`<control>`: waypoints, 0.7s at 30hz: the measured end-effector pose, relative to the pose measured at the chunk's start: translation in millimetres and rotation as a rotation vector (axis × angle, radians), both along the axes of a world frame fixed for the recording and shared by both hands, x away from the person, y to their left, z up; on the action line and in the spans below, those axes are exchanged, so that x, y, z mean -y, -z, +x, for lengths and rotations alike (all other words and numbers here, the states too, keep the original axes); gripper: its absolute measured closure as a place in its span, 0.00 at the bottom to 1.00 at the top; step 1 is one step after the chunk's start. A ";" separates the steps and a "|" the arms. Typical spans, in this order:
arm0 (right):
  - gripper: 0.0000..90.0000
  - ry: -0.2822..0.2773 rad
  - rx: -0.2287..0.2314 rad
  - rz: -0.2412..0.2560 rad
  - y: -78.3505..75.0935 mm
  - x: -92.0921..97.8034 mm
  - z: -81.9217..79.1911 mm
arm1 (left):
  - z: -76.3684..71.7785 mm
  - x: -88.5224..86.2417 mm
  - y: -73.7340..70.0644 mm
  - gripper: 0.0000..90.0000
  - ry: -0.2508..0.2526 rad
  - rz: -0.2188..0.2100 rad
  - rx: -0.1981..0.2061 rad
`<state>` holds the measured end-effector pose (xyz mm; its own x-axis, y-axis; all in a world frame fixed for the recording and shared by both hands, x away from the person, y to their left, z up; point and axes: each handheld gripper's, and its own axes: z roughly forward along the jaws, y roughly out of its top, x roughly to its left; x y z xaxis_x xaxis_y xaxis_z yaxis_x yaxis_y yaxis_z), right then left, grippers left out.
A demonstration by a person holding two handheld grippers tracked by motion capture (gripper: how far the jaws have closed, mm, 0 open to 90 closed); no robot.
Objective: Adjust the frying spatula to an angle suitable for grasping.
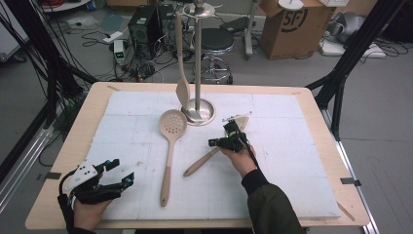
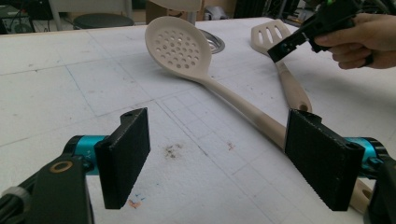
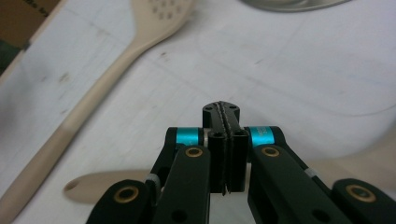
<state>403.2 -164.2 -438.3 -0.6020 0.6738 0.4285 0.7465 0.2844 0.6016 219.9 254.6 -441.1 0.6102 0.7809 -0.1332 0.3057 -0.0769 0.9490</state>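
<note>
Right tool (image 3: 226, 140) is clenched above the slotted spatula (image 1: 214, 152), hiding its blade at centre frame; left tool (image 2: 224, 158), released, frames the skimmer (image 2: 180, 49).

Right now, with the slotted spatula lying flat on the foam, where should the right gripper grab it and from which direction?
Probably mid-handle, from straight above. The slotted spatula lies flat, its rounded handle slanting toward the person and its wide blade away by the stand base. The right gripper hangs over the handle with jaws shut; they would need to open across the handle. The skimmer lies apart, leaving room.
</note>
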 end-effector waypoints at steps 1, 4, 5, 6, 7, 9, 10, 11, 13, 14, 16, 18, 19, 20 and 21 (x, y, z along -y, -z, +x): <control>1.00 0.009 -0.003 -0.016 -0.1 0.8 4.5 | -0.3 -0.2 0.1 0.26 -0.002 -0.001 -0.002; 1.00 0.044 -0.006 -0.021 1.5 6.7 14.9 | -0.9 -1.7 0.2 0.26 -0.005 -0.002 -0.001; 1.00 0.055 -0.009 -0.025 2.8 8.4 17.4 | -1.1 -2.6 0.2 0.26 -0.006 -0.001 -0.001; 1.00 0.061 -0.015 -0.030 5.1 10.4 19.7 | -1.1 -3.4 0.5 0.26 -0.007 -0.003 -0.002; 1.00 0.070 -0.028 -0.037 8.1 12.6 21.8 | -1.2 -3.7 0.7 0.26 -0.008 -0.005 -0.004; 1.00 0.077 -0.033 -0.053 11.2 14.9 23.6 | -1.7 -4.1 0.8 0.26 -0.009 -0.004 -0.003; 1.00 0.077 -0.031 -0.052 11.1 16.1 23.9 | -2.0 -4.2 0.7 0.26 -0.010 -0.003 -0.003; 1.00 0.080 -0.028 -0.056 10.4 17.0 23.6 | -2.4 -4.2 0.7 0.26 -0.012 -0.004 -0.001; 1.00 0.074 -0.024 -0.059 9.7 18.9 22.2 | -2.9 -4.7 0.5 0.26 -0.013 -0.005 -0.002; 1.00 0.072 -0.019 -0.070 8.9 19.4 20.8 | -3.0 -4.9 0.3 0.26 -0.014 -0.006 -0.002; 1.00 0.063 -0.009 -0.105 7.2 20.3 17.3 | -3.3 -5.0 -0.1 0.26 -0.013 -0.008 -0.001; 1.00 0.071 0.001 -0.120 5.2 23.9 12.6 | -3.6 -4.3 -0.4 0.26 -0.011 -0.005 0.001; 1.00 0.076 0.002 -0.120 4.8 26.4 11.3 | -3.6 -3.9 -0.6 0.26 -0.008 -0.004 0.002; 1.00 0.078 0.000 -0.105 4.7 28.6 9.9 | -3.7 -3.2 -0.7 0.26 -0.008 -0.004 0.002; 1.00 0.077 0.000 -0.111 4.7 29.7 8.7 | -3.6 -3.0 -0.8 0.26 -0.006 -0.002 0.003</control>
<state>411.9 -193.9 -443.0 -0.5468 0.7613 0.3484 0.7685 0.2913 0.5697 216.2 257.6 -440.3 0.6057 0.7844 -0.1331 0.3036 -0.0732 0.9500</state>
